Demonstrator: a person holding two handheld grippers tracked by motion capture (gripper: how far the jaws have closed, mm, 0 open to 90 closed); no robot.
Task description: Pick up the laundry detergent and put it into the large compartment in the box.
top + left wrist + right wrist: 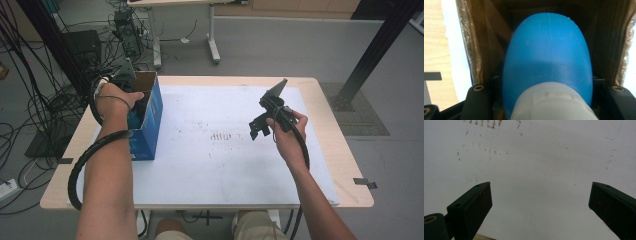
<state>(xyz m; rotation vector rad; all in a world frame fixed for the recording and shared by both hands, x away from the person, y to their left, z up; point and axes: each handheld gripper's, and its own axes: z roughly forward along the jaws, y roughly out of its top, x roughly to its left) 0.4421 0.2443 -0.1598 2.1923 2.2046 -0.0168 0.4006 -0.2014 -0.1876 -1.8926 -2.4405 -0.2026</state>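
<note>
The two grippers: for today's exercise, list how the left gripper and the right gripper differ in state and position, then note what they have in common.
The left gripper reaches into the blue cardboard box at the table's left; the right gripper hangs over the bare white mat.
The left gripper's jaws grip a blue rounded object; the right gripper's jaws stand wide apart, with nothing between them.
Both have black jaws, are held in a hand and trail a cable.

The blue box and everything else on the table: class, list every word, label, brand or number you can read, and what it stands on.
None can be read.
The blue box: some print low on its side, too small and blurred to read.
The blue rounded thing in the left claw: no print on it.
The white mat: dark smudges only, no letters.
</note>
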